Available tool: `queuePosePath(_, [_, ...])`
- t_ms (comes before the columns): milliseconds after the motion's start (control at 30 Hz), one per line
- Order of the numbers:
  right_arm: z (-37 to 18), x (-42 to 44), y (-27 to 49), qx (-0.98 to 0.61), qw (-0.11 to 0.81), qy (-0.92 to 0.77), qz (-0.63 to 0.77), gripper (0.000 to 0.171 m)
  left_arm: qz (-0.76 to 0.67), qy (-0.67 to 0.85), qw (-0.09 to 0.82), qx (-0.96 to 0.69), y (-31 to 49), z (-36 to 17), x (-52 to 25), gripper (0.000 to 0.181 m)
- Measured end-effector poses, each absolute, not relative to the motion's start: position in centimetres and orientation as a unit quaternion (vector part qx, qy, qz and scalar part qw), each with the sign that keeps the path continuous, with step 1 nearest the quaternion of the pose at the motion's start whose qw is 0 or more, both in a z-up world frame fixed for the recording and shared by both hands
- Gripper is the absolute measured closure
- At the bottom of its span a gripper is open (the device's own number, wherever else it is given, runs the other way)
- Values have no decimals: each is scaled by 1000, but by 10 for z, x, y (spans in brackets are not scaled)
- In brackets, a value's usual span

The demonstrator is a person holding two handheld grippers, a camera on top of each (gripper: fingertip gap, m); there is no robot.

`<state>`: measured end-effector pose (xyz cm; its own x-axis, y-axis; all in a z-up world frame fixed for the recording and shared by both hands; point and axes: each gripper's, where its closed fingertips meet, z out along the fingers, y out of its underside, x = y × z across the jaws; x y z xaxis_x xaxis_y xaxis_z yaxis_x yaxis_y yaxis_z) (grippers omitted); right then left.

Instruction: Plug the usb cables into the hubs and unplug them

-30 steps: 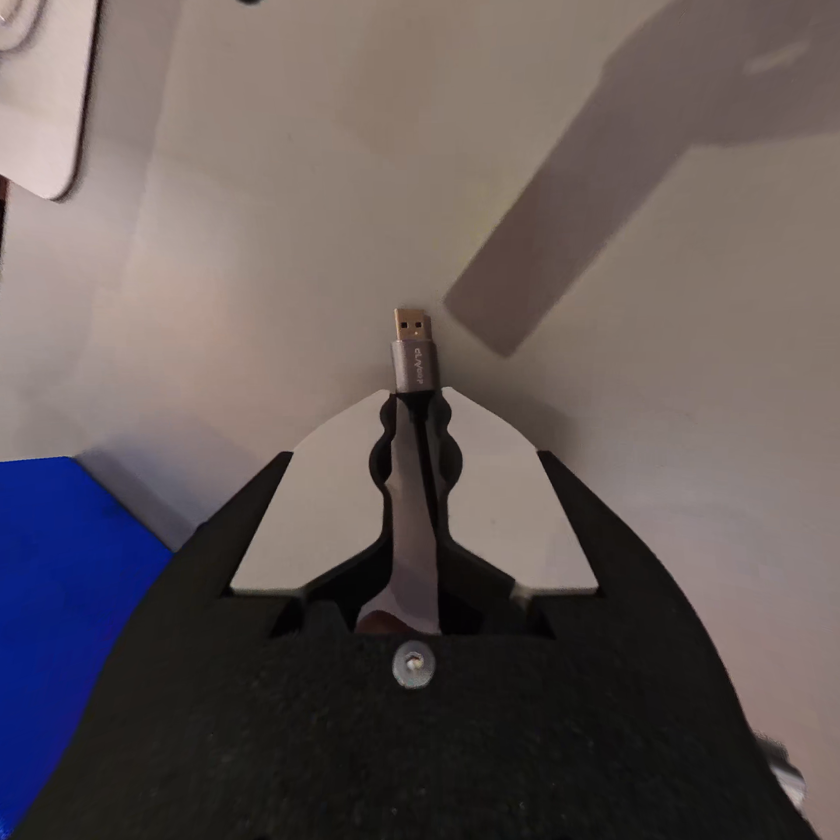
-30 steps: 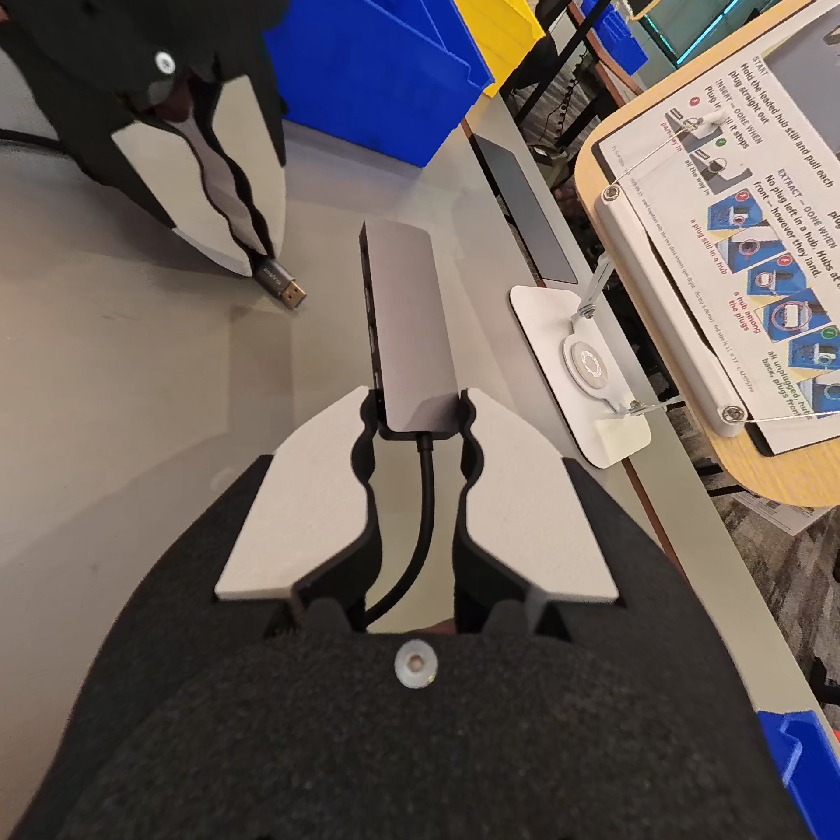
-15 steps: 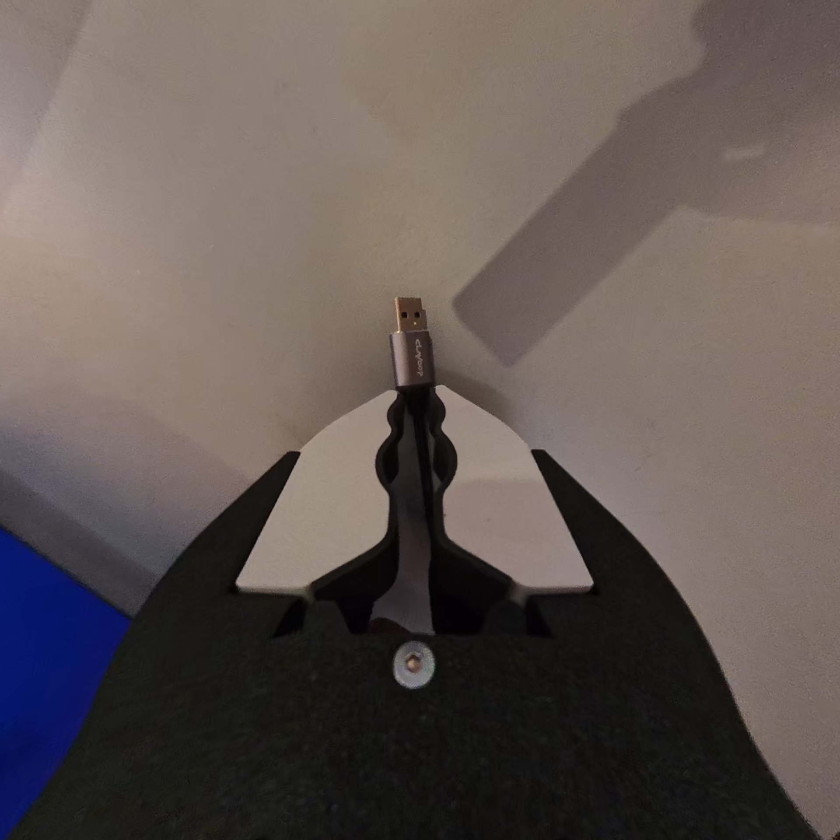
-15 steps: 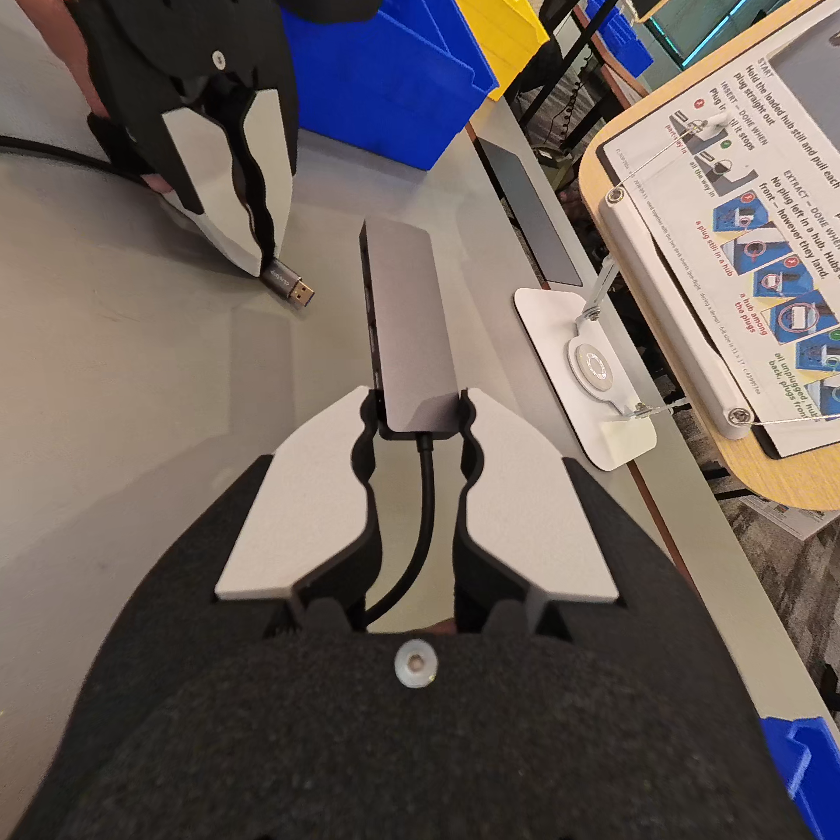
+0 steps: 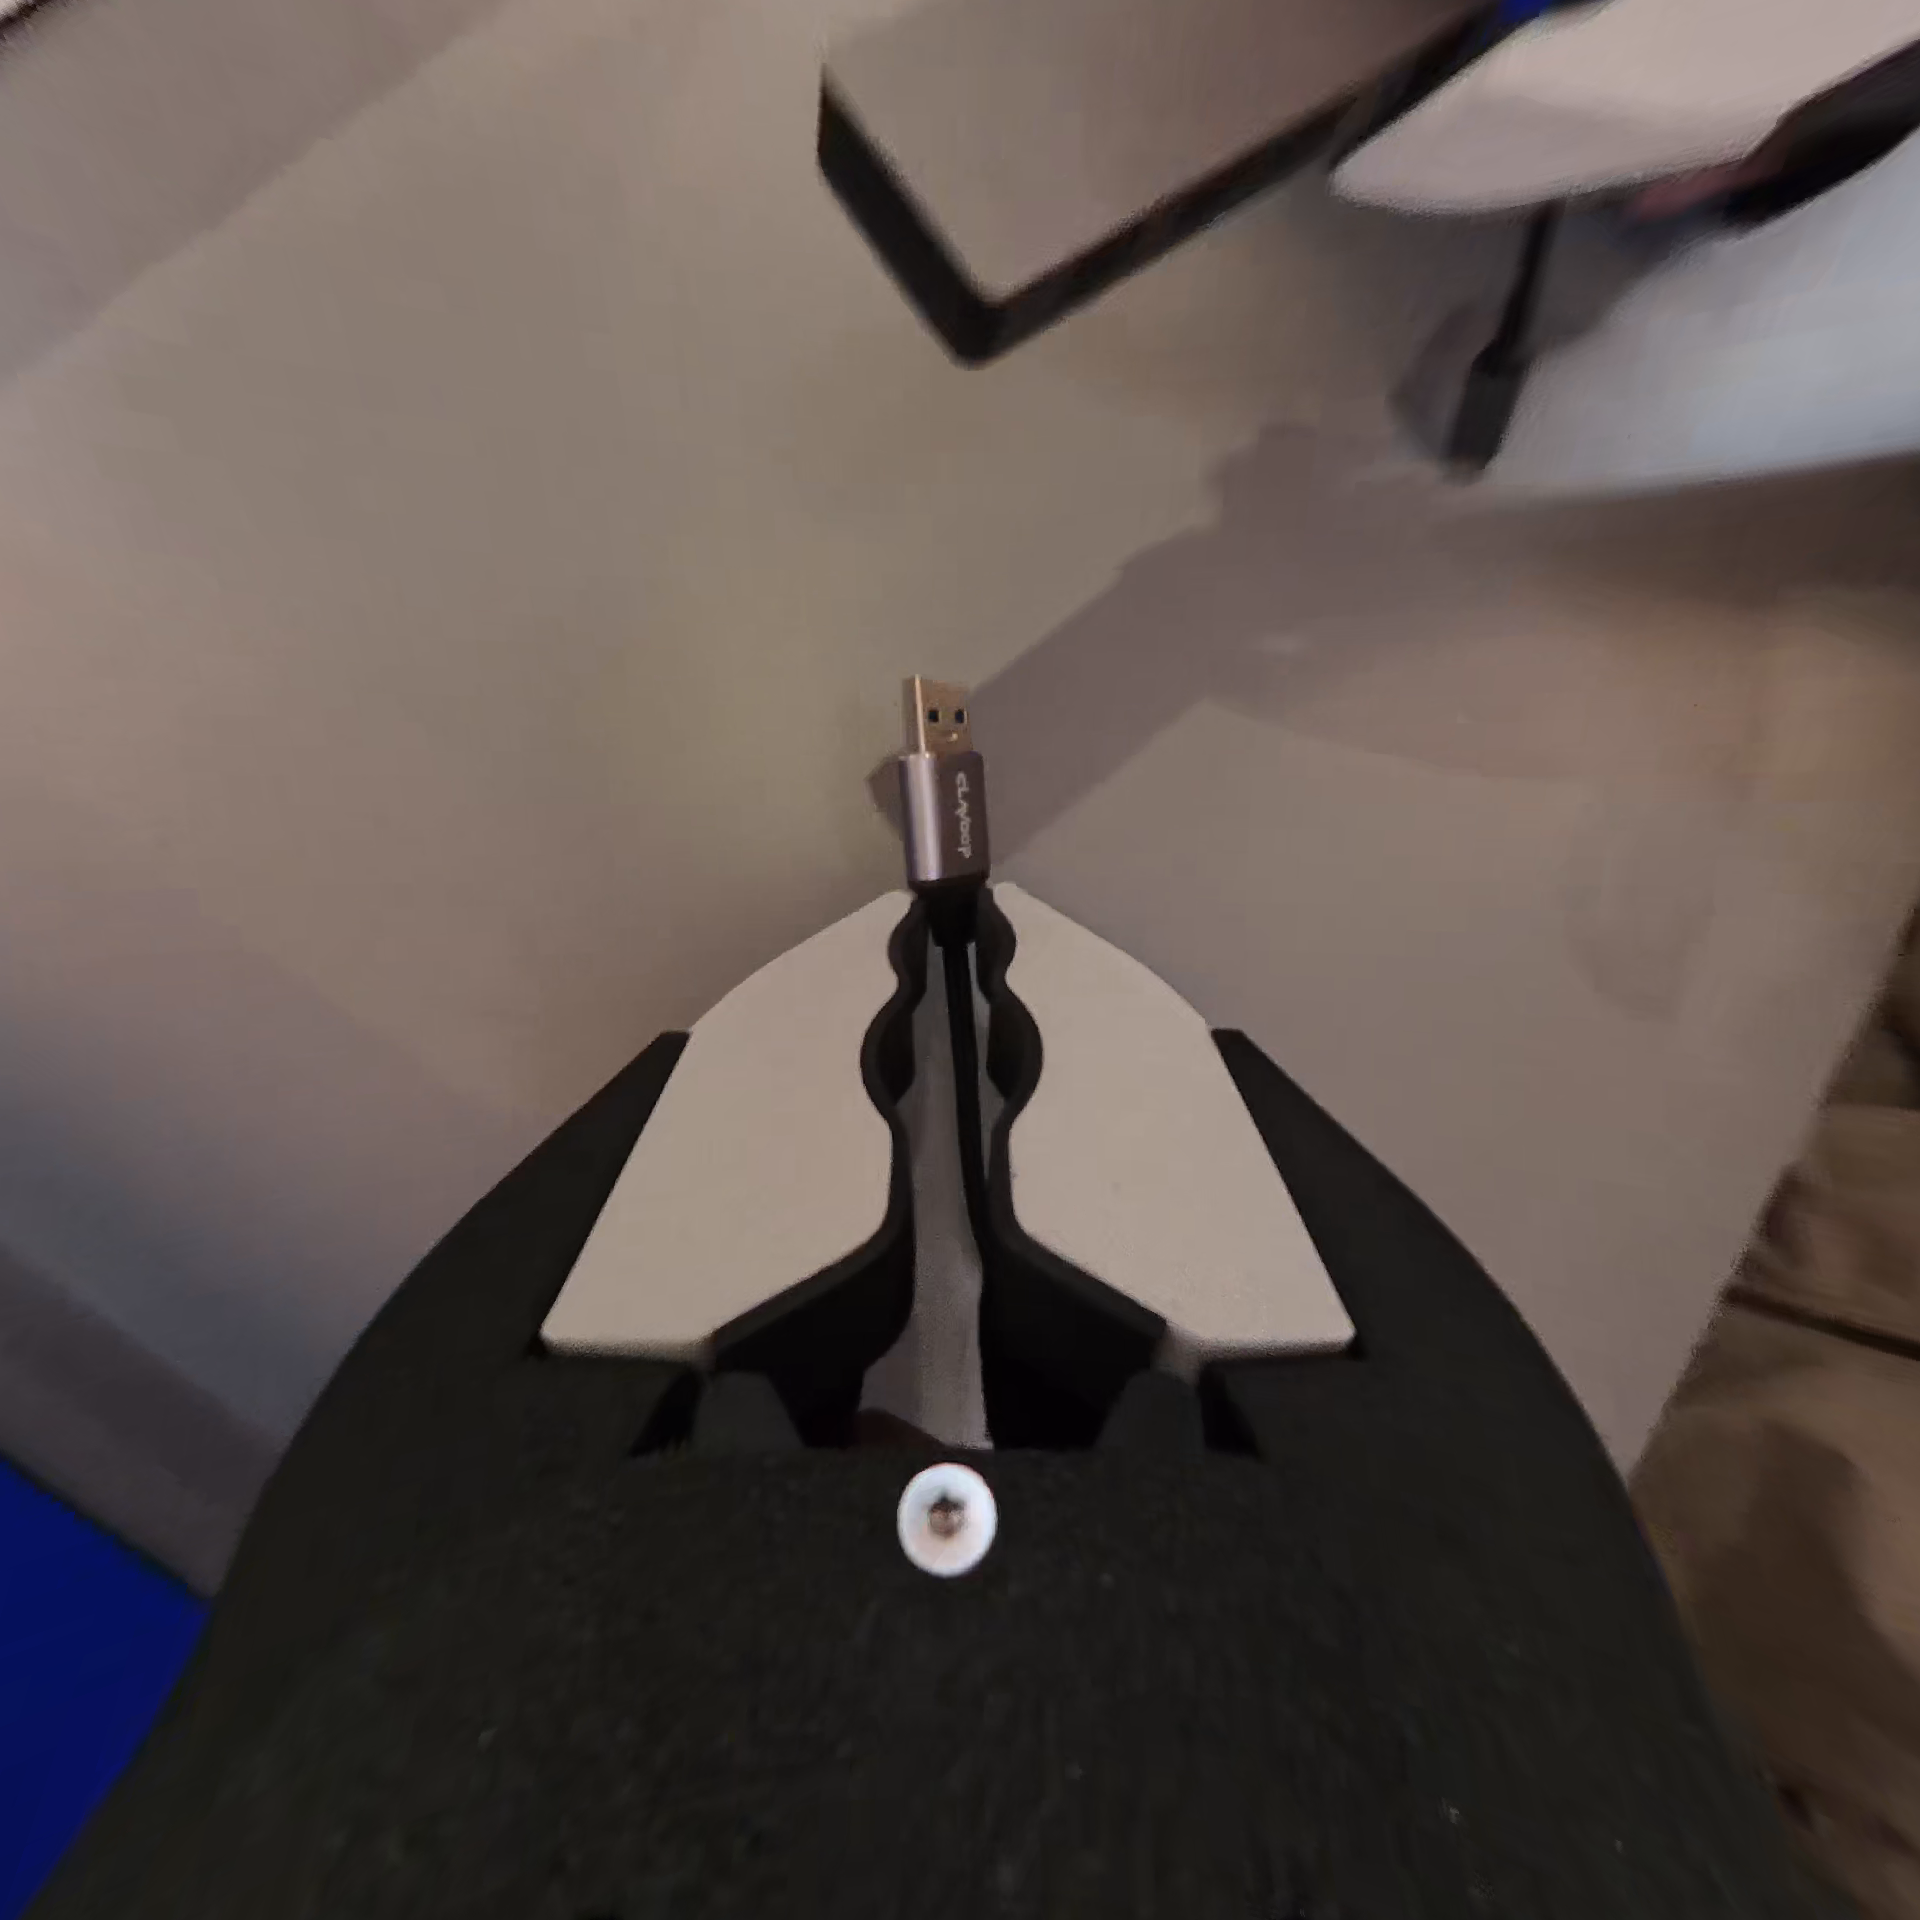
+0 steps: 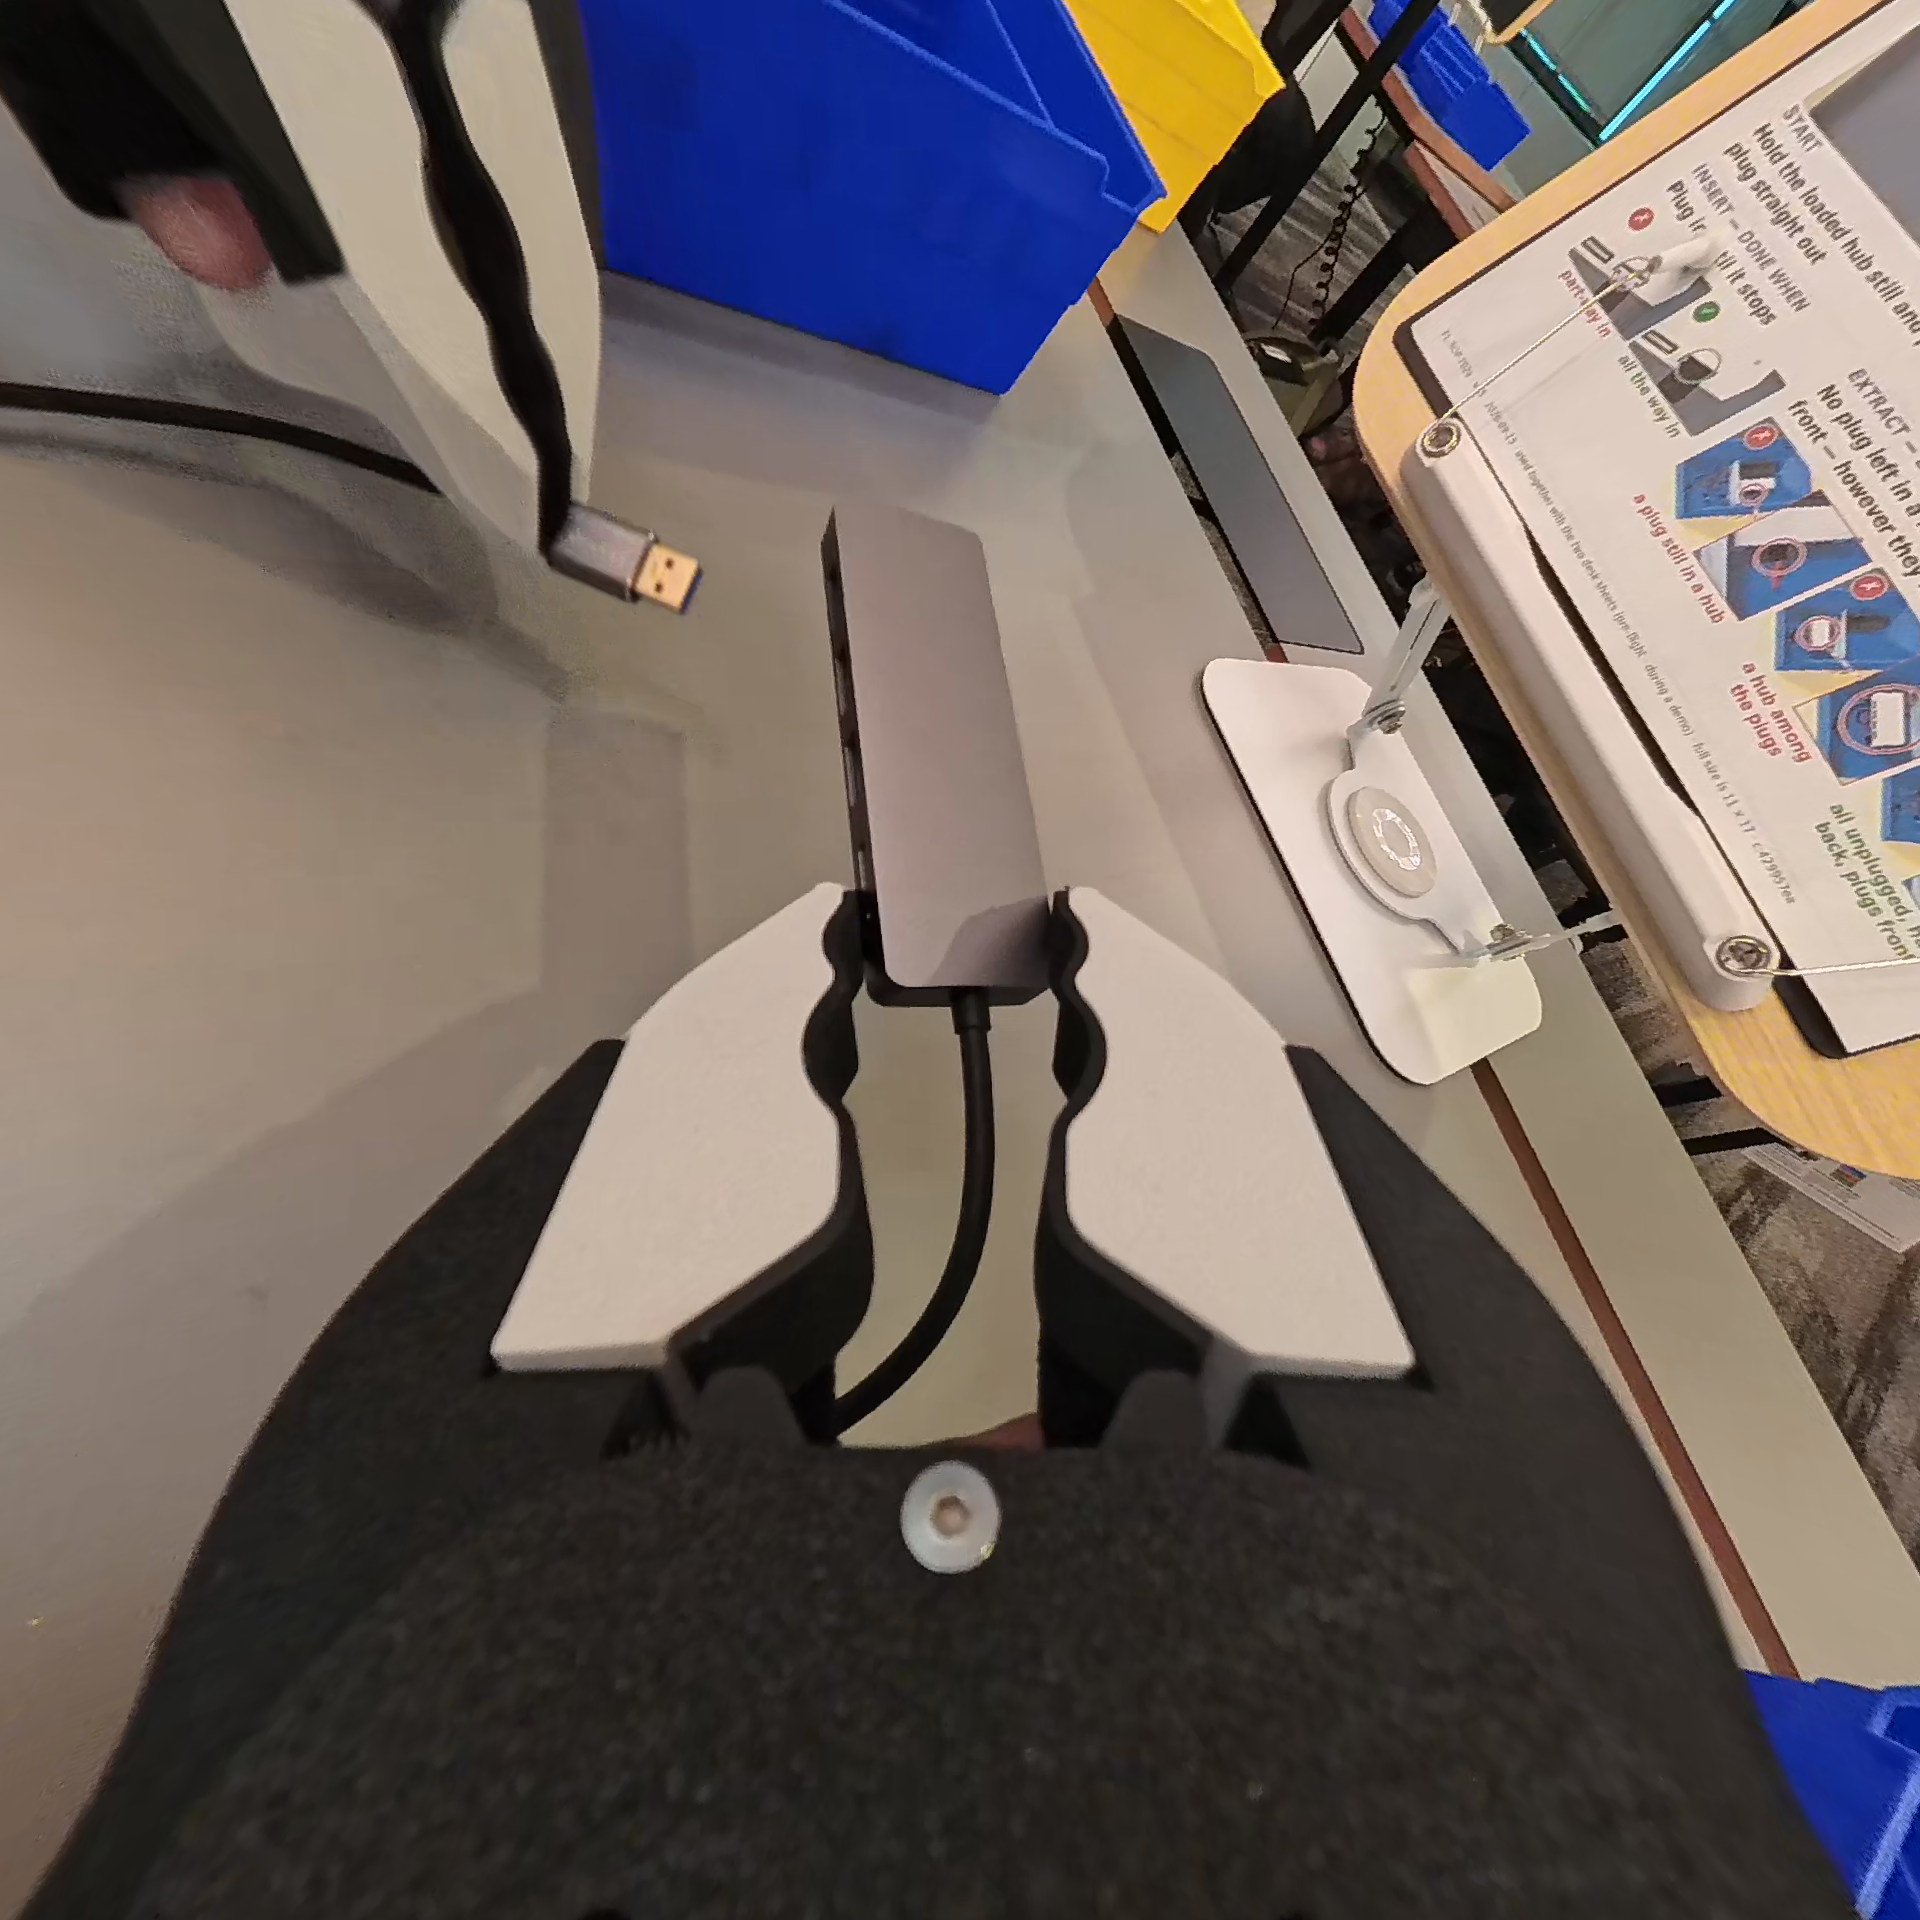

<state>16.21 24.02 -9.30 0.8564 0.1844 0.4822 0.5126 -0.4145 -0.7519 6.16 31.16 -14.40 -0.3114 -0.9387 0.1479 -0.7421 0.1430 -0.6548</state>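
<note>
1. In the left wrist view, the left tool [image 5: 951, 899] fills the lower half of the frame: black felt-like body, two pale matte fingers with wavy inner edges, clenched on a thin black cable just behind its plug.
2. The USB plug [image 5: 943, 800] juts up past the fingertips at the centre: a ribbed grey metal sleeve ending in a flat gold-toned connector.
3. The hub [image 5: 1091, 177], a slim grey slab with dark edges, shows blurred at the upper right, apart from the plug.
4. In the right wrist view, the right tool [image 6: 956, 920] grasps the hub's near end at the centre of the frame; the hub's black cord curves back between the fingers.
5. The plug hangs at the upper left, near the hub's port side, not touching it.
6. The smooth grey worktop [image 6: 312, 935] carries blue bins [image 6: 831, 177] at the top.
</note>
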Motion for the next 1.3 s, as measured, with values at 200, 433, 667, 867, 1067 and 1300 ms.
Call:
queuePosePath(200, [-85,163,240,-820,515,-194,-159,137,-431,665,132,-596,290,-110,63,173])
queuePosePath(433, [-85,160,243,-815,518,-196,-173,137,-461,641,107,-604,271,-115,69,173])
queuePosePath(667, [-78,154,243,-796,526,-220,-205,137,-513,597,48,-615,274,-101,74,173])
queuePosePath(867, [-82,150,245,-795,520,-229,-210,137,-502,603,56,-617,277,-102,76,173])
queuePosePath(1067, [-85,150,246,-797,512,-235,-218,137,-500,599,49,-623,276,-103,82,173])
queuePosePath(1300, [-86,151,245,-797,504,-240,-230,137,-501,588,35,-634,276,-106,84,173])
